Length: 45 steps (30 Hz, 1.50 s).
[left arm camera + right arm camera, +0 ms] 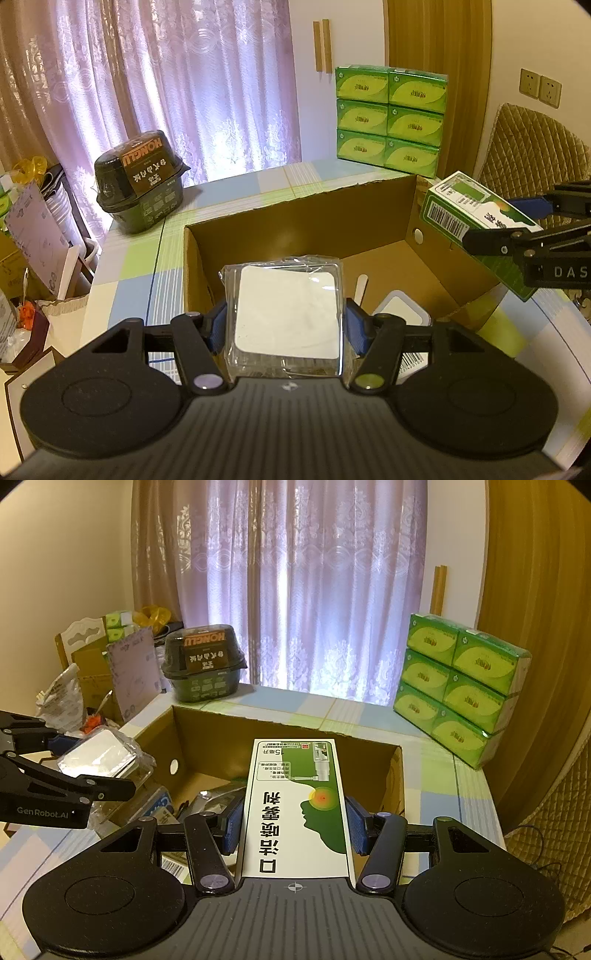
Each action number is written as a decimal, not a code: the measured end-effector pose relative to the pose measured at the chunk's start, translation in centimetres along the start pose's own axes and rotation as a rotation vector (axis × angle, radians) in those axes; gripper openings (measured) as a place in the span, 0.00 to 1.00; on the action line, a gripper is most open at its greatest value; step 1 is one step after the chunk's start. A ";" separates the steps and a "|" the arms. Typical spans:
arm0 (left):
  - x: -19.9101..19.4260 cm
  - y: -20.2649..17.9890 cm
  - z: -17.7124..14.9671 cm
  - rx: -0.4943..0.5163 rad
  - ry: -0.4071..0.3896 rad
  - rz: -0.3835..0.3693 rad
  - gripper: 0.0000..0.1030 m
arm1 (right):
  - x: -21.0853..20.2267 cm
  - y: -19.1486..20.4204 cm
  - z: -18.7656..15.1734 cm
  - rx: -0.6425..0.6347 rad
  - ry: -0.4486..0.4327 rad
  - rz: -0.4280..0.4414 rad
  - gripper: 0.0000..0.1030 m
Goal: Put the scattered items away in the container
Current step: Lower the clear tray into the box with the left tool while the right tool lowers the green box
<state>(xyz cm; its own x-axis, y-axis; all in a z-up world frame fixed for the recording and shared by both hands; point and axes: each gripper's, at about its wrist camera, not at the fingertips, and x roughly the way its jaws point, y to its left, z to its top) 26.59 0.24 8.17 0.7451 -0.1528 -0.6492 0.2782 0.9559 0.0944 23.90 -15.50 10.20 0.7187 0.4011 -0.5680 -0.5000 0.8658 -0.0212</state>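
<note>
An open cardboard box (295,218) (373,764) stands on the checked tablecloth. My left gripper (286,325) is shut on a clear plastic packet with a white square inside (286,314), held over the box's near left edge; the same packet (103,757) shows at the left of the right wrist view. My right gripper (295,821) is shut on a green and white spray carton (295,805), held above the box's right side; that carton (476,229) appears at the right of the left wrist view. Several items lie in the box, among them a white lidded case (400,312).
A dark instant-food bowl (142,181) (203,664) sits on the table beyond the box. A stack of green tissue packs (388,118) (458,690) stands at the back right. Bags and cartons crowd the left side (33,236). A quilted chair back (532,155) is at the right.
</note>
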 end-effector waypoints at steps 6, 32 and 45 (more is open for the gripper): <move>0.6 0.2 0.5 0.006 -0.001 0.004 0.55 | 0.8 -0.4 0.4 -0.011 0.003 -0.007 0.56; 4.7 2.0 2.3 0.008 0.017 0.017 0.55 | 3.9 -1.1 1.9 -0.004 0.009 0.000 0.56; 6.4 2.4 1.5 -0.015 0.051 0.008 0.55 | 5.4 -0.9 1.7 0.002 0.031 0.004 0.56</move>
<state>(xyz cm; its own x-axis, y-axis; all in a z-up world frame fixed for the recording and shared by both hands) 32.92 1.14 5.32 0.7155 -0.1327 -0.6859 0.2633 0.9606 0.0887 29.07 -13.64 8.60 0.7013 0.3955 -0.5931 -0.5023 0.8645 -0.0174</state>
